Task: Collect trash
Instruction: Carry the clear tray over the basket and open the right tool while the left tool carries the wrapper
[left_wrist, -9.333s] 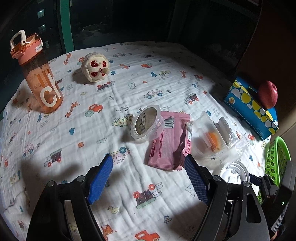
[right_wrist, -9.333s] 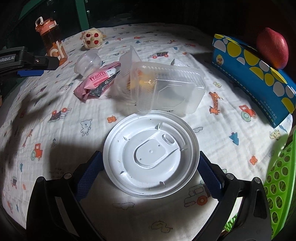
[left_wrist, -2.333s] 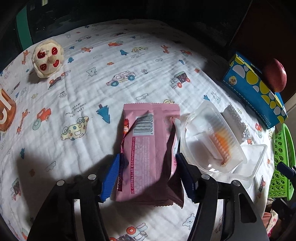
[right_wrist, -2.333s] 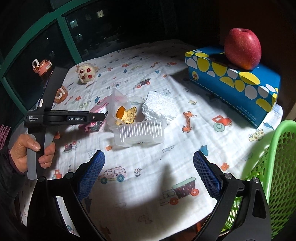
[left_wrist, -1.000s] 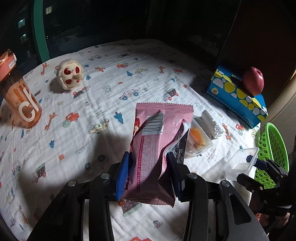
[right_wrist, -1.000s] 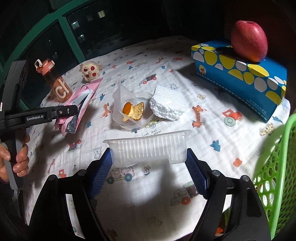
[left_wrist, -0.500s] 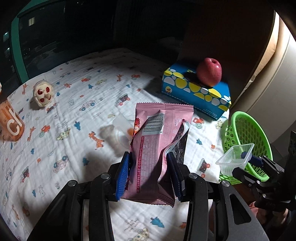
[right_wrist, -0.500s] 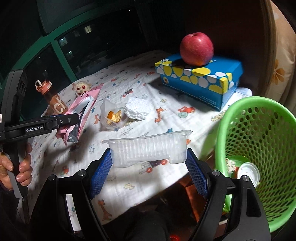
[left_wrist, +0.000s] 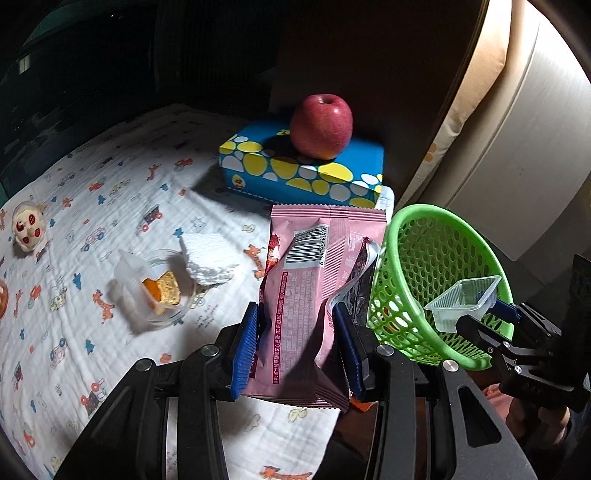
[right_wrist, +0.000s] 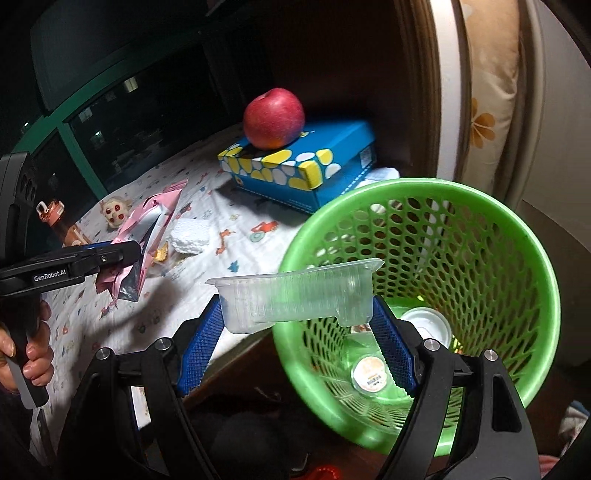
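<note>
Left wrist view: the left gripper (left_wrist: 299, 341) squeezes a pink wrapper (left_wrist: 310, 291); at 3 o'clock, the right gripper (right_wrist: 297, 332), fingers wide, pinches a clear tray (right_wrist: 295, 293) by the green basket (right_wrist: 480, 236).

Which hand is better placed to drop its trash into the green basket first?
Right. Its tool grips the clear tray at the green basket rim, partly over the opening. The left tool holds the pink wrapper above the table edge, beside the basket.
</note>
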